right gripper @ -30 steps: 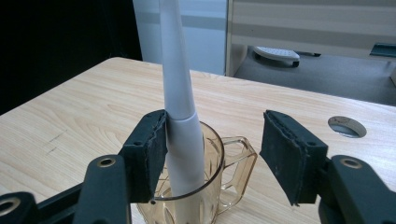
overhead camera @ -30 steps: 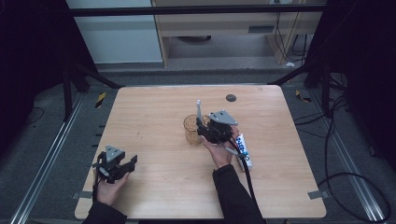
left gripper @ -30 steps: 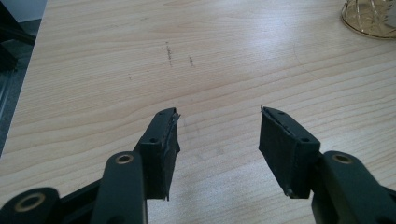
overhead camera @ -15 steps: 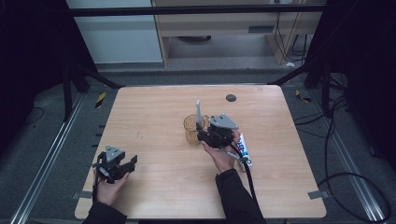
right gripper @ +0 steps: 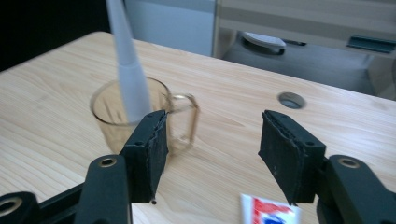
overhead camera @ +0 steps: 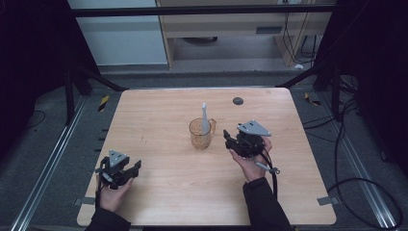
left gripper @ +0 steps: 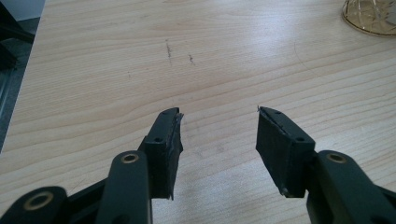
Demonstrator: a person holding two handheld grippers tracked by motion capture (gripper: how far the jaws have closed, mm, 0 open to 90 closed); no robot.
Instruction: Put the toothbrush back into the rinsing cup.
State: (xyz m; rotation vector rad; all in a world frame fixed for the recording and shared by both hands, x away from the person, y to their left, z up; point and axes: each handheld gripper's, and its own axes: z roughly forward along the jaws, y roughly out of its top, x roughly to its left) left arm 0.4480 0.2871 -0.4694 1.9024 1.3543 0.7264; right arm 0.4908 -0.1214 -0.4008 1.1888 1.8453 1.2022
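Standing left of right hand-held gripper (overhead camera: 230, 140): mug (overhead camera: 200, 134).

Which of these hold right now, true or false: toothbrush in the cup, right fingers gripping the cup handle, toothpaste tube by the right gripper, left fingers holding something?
1. The toothbrush stands in the glass cup. True.
2. The right gripper grips the cup handle. False: its fingers are open and empty, with the handle beyond them.
3. A toothpaste tube lies on the table just under the right gripper. True.
4. The left gripper holds something. False: nothing is between its fingers, only bare table.
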